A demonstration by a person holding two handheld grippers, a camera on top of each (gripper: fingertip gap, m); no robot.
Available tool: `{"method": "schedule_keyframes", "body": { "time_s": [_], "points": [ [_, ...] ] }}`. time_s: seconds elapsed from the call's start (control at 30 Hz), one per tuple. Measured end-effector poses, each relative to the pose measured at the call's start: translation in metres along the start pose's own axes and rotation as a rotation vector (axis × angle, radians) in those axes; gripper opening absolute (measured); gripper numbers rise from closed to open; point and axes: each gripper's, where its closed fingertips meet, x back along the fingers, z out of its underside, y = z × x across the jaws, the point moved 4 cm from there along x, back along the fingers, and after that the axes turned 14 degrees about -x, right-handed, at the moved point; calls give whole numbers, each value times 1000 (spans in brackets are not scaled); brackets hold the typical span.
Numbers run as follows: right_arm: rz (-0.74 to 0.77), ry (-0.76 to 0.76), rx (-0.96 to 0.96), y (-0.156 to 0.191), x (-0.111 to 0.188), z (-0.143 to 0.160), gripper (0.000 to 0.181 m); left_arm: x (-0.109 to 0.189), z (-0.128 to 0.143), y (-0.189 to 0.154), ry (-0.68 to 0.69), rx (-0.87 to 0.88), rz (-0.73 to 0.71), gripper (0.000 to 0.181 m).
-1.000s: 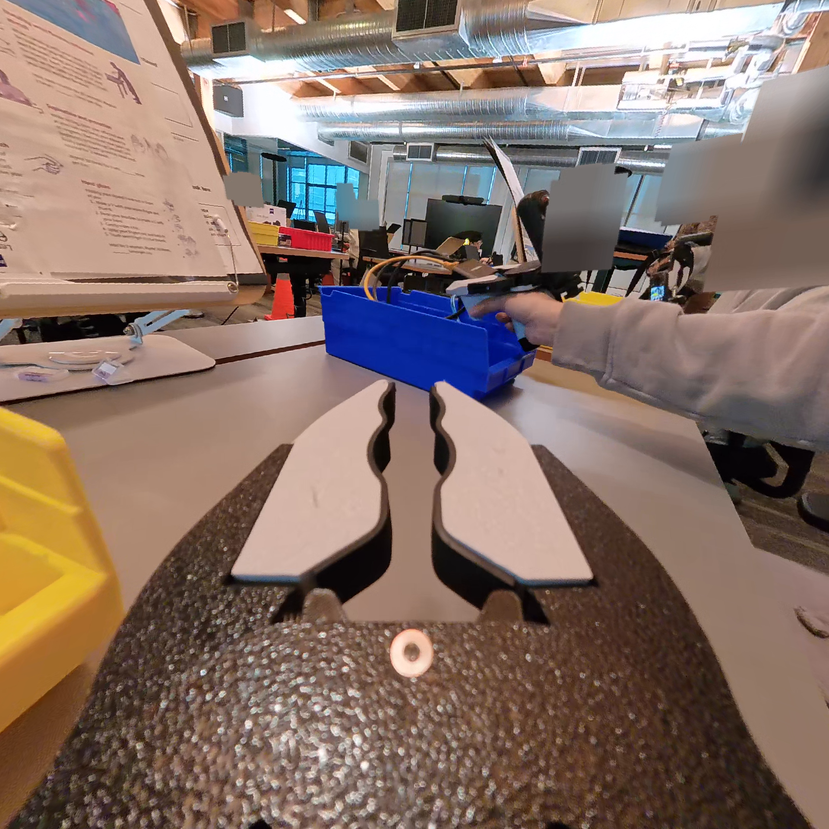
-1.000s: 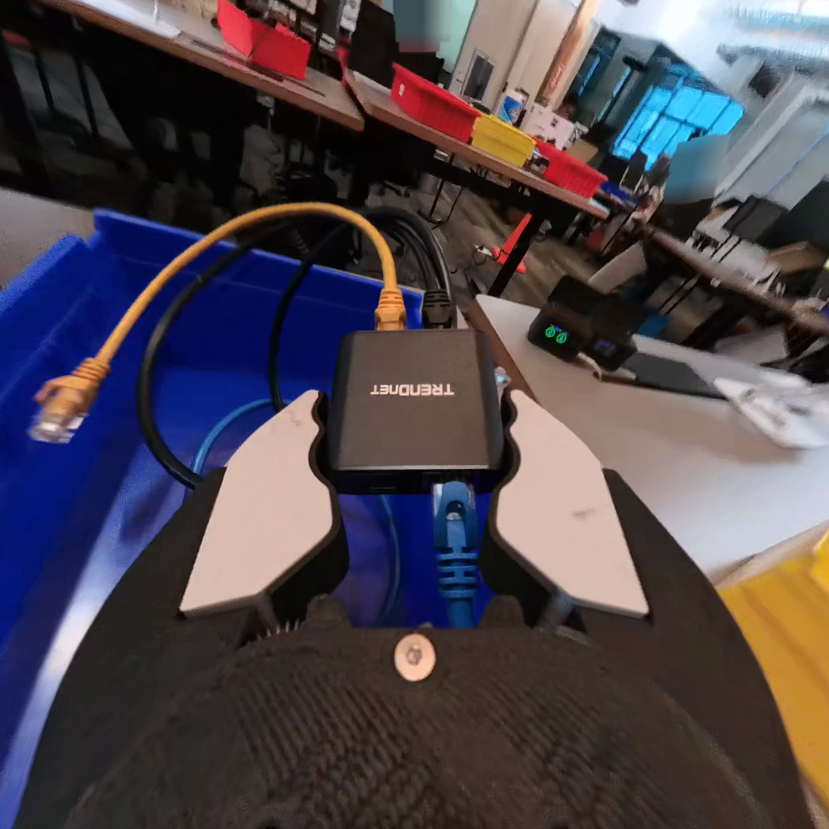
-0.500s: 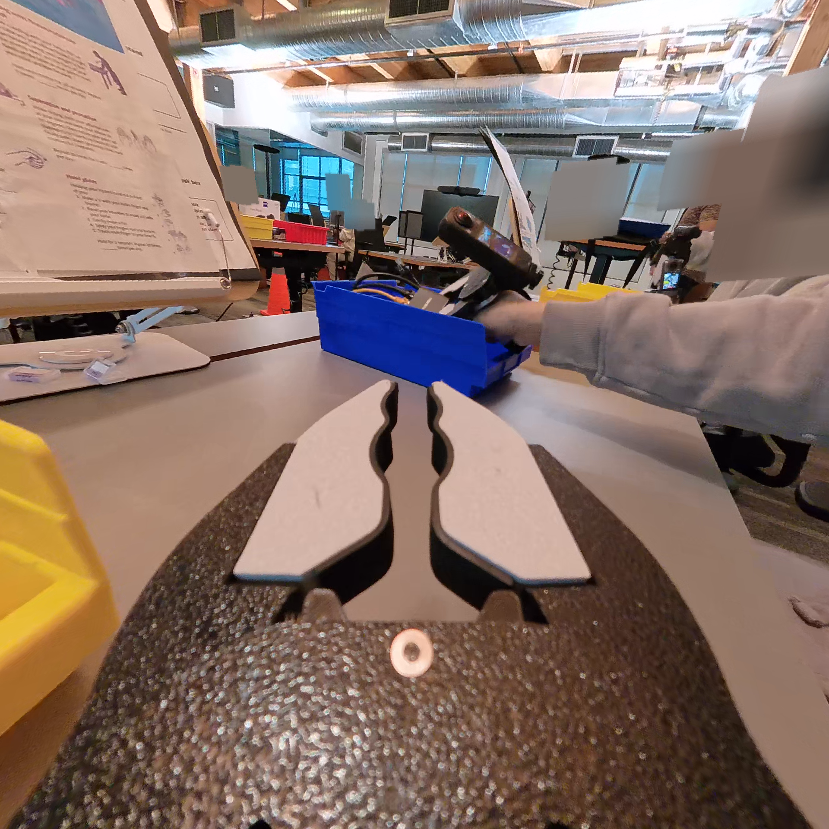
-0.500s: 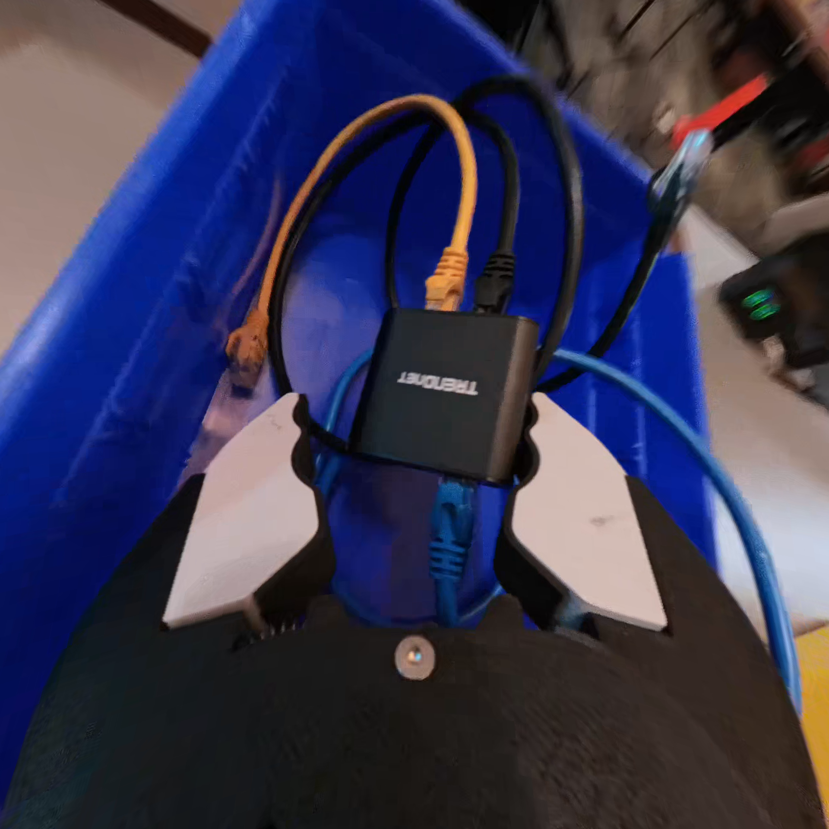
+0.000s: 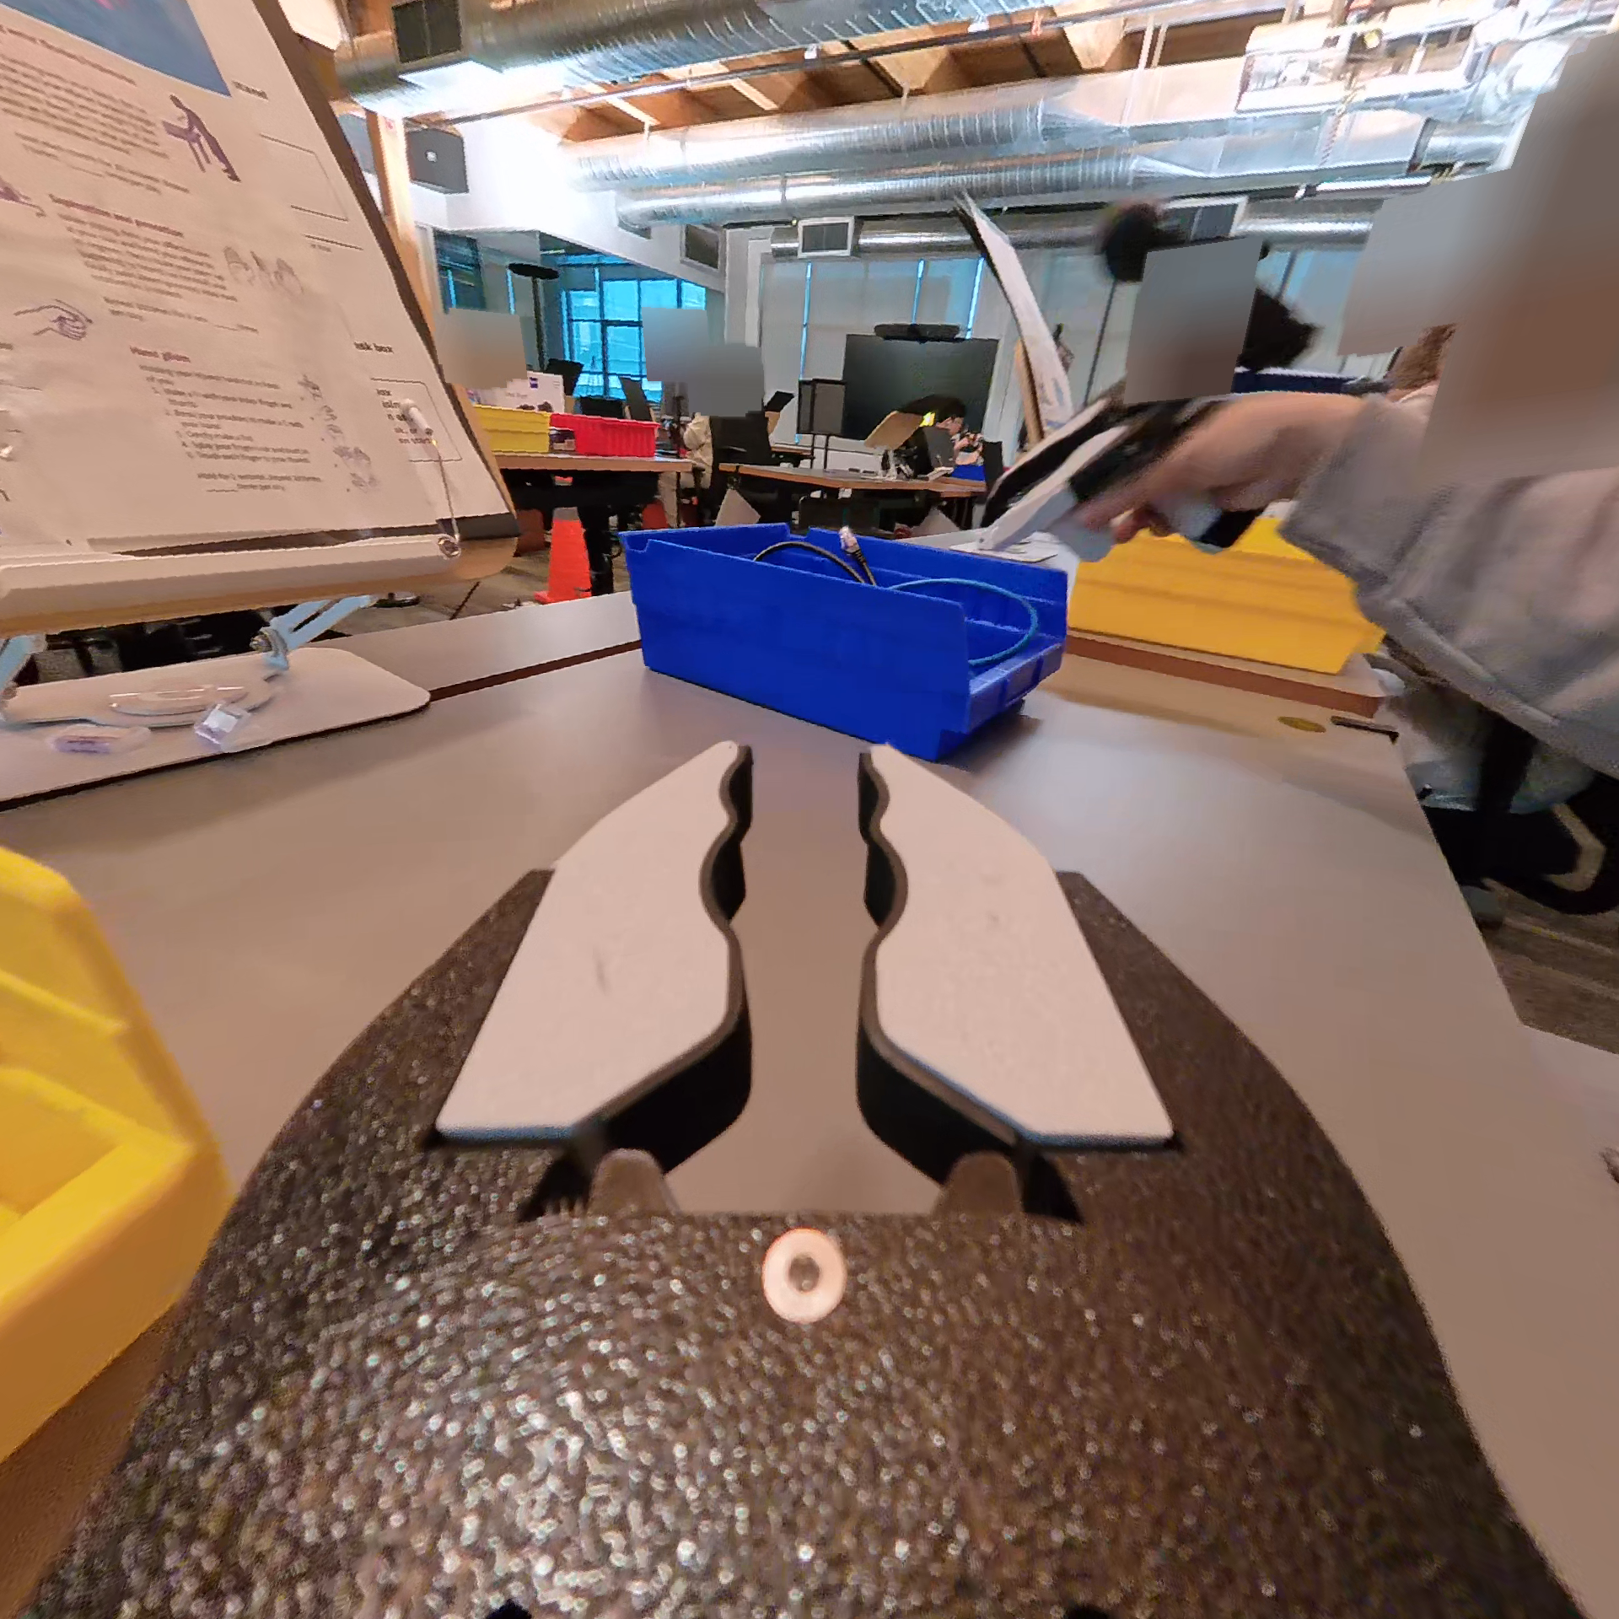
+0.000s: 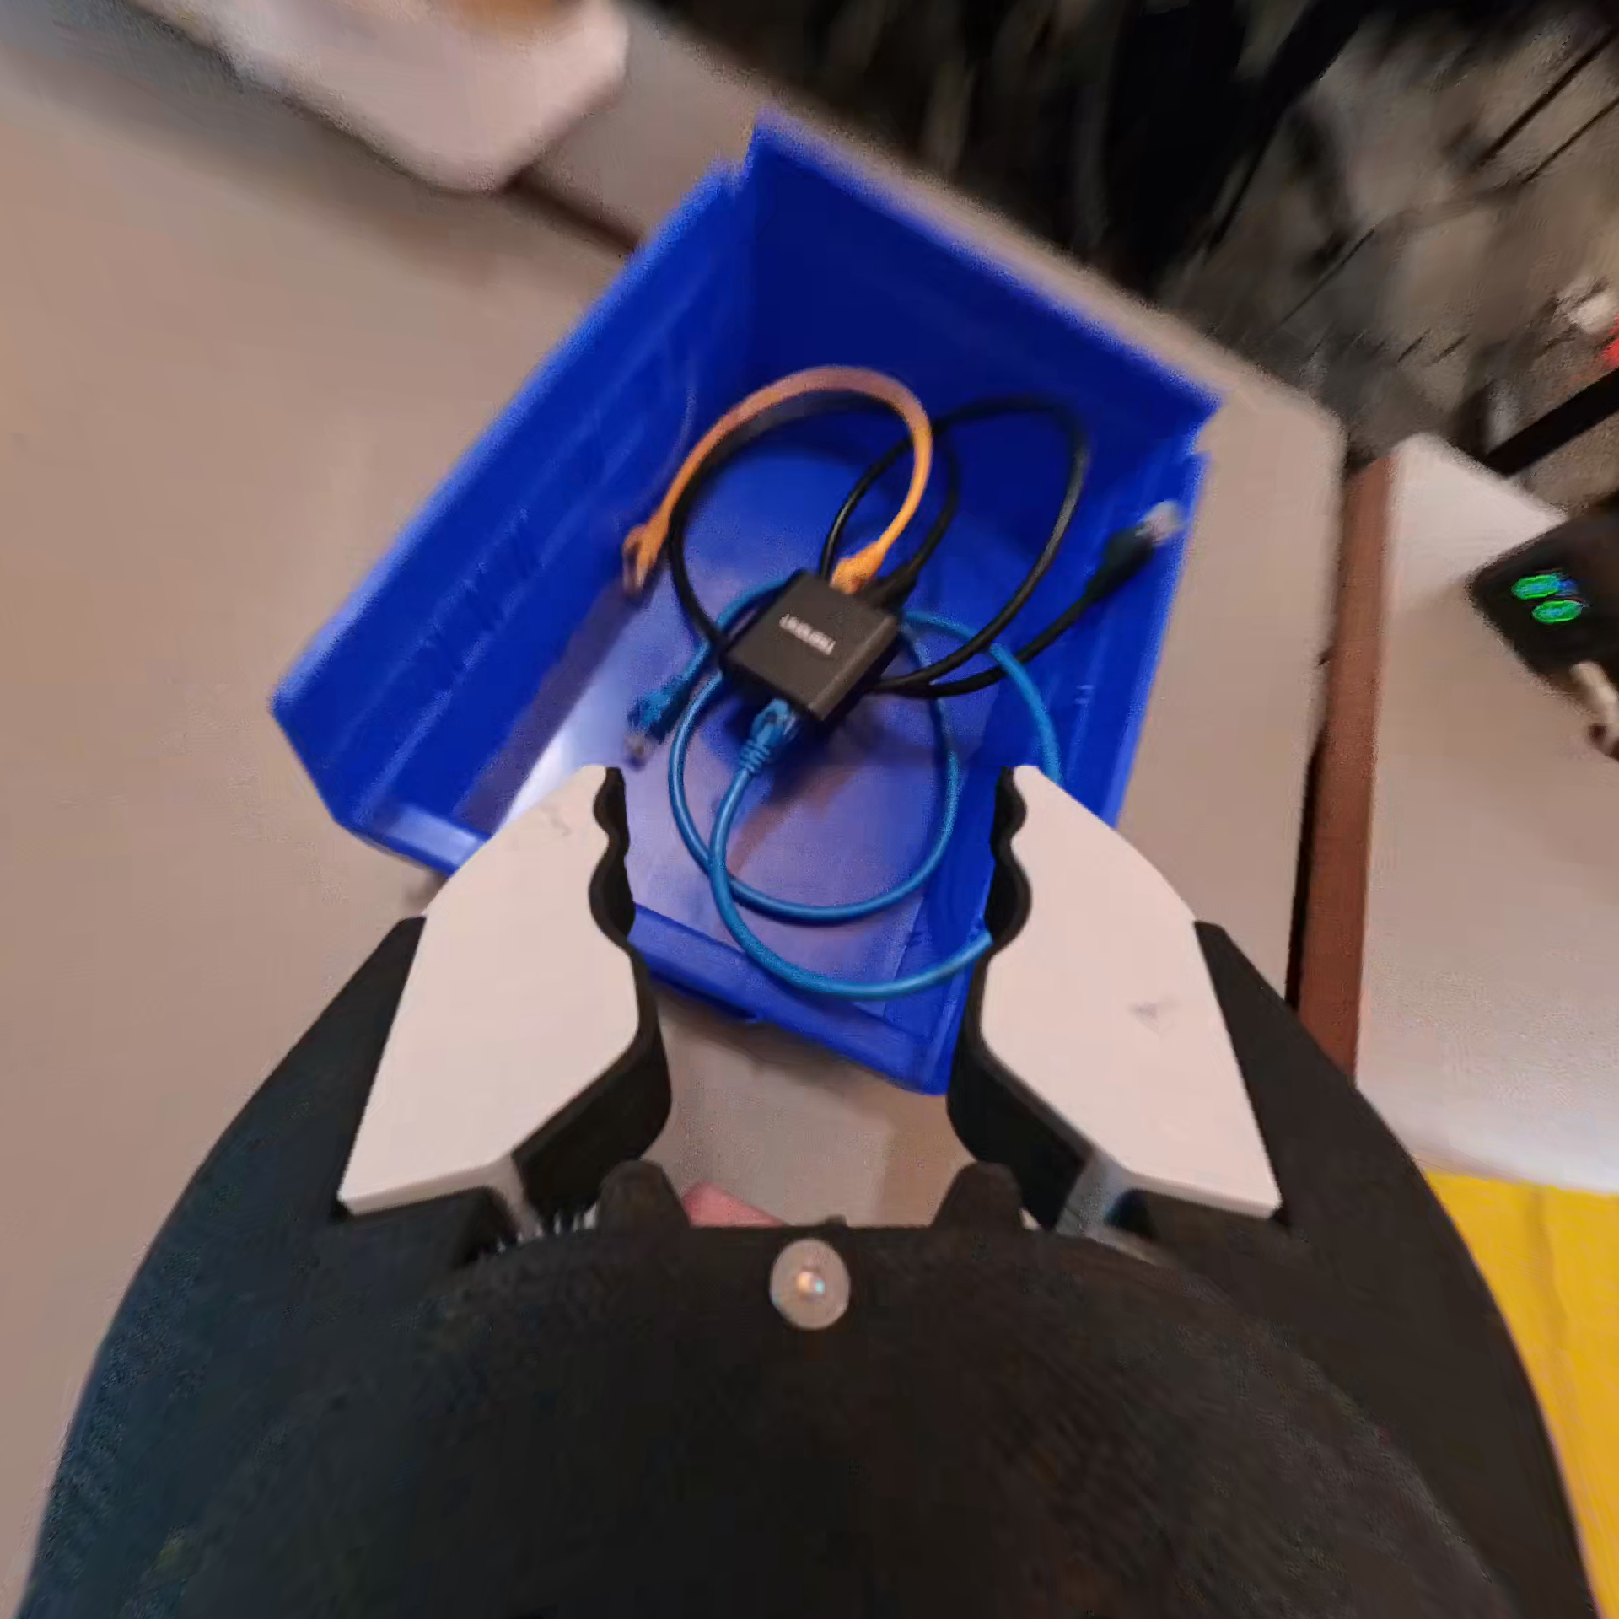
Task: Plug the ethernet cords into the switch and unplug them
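Observation:
The black switch (image 6: 810, 644) lies on the floor of the blue bin (image 6: 491, 561). An orange cord (image 6: 788, 394), a black cord (image 6: 1064, 491) and a blue cord (image 6: 832, 911) are plugged into it and loop around it. My right gripper (image 6: 806, 788) is open and empty, above the bin's near end and well clear of the switch. My left gripper (image 5: 806, 758) is low over the grey table (image 5: 438, 832), empty, its jaws a narrow gap apart, short of the blue bin (image 5: 788, 631). The right gripper also shows in the left wrist view (image 5: 1042, 517), held beyond the bin.
A yellow bin (image 5: 79, 1095) sits at my left. A tilted document stand (image 5: 201, 307) stands at the back left. Another yellow bin (image 5: 1209, 596) lies beyond the blue one. A black device with green lights (image 6: 1551, 604) sits on the adjoining table. One gripper's finger ends stand about 40 cm off the other's.
My right gripper set the switch down in the blue bin, opened, and pulled up and back. My left gripper's jaws have parted slightly.

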Motion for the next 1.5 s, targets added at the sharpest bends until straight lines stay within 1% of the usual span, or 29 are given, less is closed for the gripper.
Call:
{"method": "schedule_keyframes", "body": {
  "time_s": [0.03,0.07,0.13,0.17,0.2,0.27,0.3,0.33,0.37,0.4,0.47,0.5,0.6,0.67,0.73,0.8,0.83,0.87,0.9,0.93,1.0,1.03,1.1,1.17,1.23,1.3,1.4,1.5],
  "points": [
    [10,-100,-43,-1,15,6,79,-1,1,-1,11,-12,-8,24],
    [24,-169,-76,-3,28,18,79,-3,2,-2,28,-28,-15,26],
    [61,-262,-124,-3,47,50,83,-8,5,-5,78,-60,-47,32],
    [72,-284,-129,-2,53,66,83,-13,5,-7,95,-60,-73,41],
    [89,-286,-133,-3,56,82,86,-20,5,-9,106,-46,-111,51],
    [163,-268,-147,-12,61,110,91,-40,9,-17,160,10,-185,57],
    [208,-255,-156,-19,61,121,95,-55,11,-24,195,30,-192,65],
    [253,-250,-172,-28,62,129,95,-72,13,-31,237,36,-191,67],
    [279,-239,-185,-35,62,134,96,-92,14,-40,280,24,-181,74],
    [296,-217,-186,-41,65,137,100,-113,12,-48,314,-6,-170,85],
    [388,-215,-211,-59,74,139,104,-156,4,-61,358,-80,-168,96],
    [411,-232,-227,-65,78,138,104,-177,-2,-66,363,-103,-177,99],
    [397,-239,-247,-69,81,139,104,-238,-21,-74,356,-120,-194,108],
    [373,-241,-243,-67,81,138,103,-273,-25,-74,373,-111,-210,109],
    [374,-251,-240,-68,83,136,101,-299,-13,-70,459,-131,-247,112],
    [368,-265,-235,-66,86,133,101,-315,7,-63,575,-162,-303,109],
    [360,-273,-233,-65,88,131,101,-320,20,-60,636,-173,-308,108],
    [354,-281,-233,-64,89,130,101,-322,33,-59,705,-172,-296,103],
    [344,-286,-234,-63,89,129,100,-322,45,-57,758,-170,-279,89],
    [328,-288,-235,-61,89,129,99,-321,52,-53,771,-176,-287,58],
    [311,-288,-240,-58,90,129,98,-312,60,-38,735,-193,-345,35],
    [303,-292,-238,-57,93,127,97,-305,60,-35,706,-146,-339,30],
    [296,-327,-228,-54,101,119,95,-284,59,-31,712,-179,-297,29],
    [283,-364,-222,-50,108,112,93,-252,57,-30,693,-167,-255,27],
    [253,-371,-215,-43,110,107,90,-211,54,-29,686,-173,-206,26],
    [197,-356,-191,-29,107,103,87,-164,50,-31,688,-187,-153,26],
    [93,-360,-129,9,104,88,87,-86,42,-36,704,-193,-71,24],
    [-75,-400,-57,71,99,68,89,-5,34,-42,705,-206,6,23]
  ]
}}
